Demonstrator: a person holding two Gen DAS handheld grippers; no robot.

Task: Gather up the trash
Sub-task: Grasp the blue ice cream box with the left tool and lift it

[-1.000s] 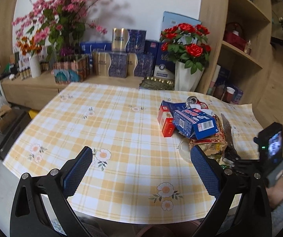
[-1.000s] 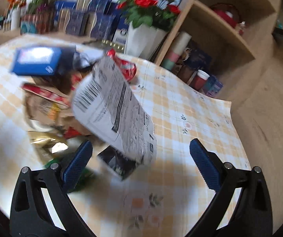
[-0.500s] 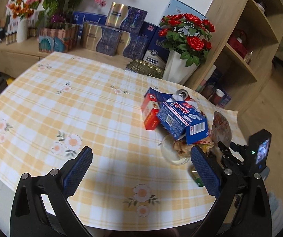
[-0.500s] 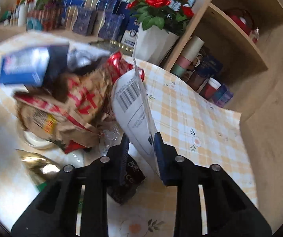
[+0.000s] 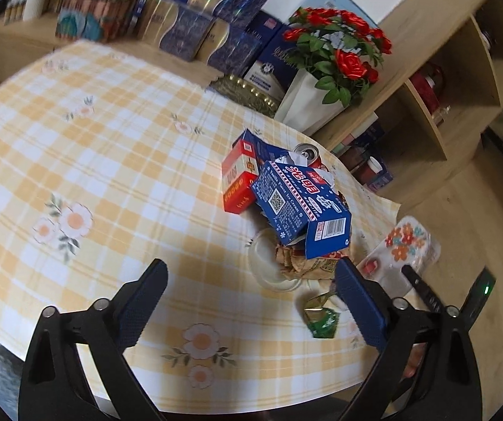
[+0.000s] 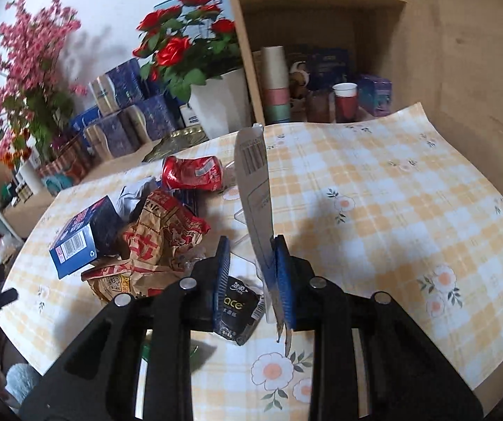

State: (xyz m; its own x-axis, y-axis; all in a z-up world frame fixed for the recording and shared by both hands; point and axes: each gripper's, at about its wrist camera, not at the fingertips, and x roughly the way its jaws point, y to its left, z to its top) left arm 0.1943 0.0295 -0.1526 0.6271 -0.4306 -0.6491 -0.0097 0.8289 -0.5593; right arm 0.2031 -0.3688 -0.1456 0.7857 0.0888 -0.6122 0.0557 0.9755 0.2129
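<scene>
Right tongs [image 6: 251,273] clenched on a flat, glossy plastic packet with barcode [image 6: 255,189], held edge-up above the checked, floral-cloth counter [image 6: 391,189]. Left tongs [image 5: 247,301] spread wide, gripping nothing. Nearby: crumpled brown paper bag [image 6: 156,242], blue cardboard carton [image 5: 300,207], dented red can [image 6: 191,172].

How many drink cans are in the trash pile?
1: a crushed red can at the pile's far side, behind the blue carton. More may be hidden beneath the pile.
</scene>
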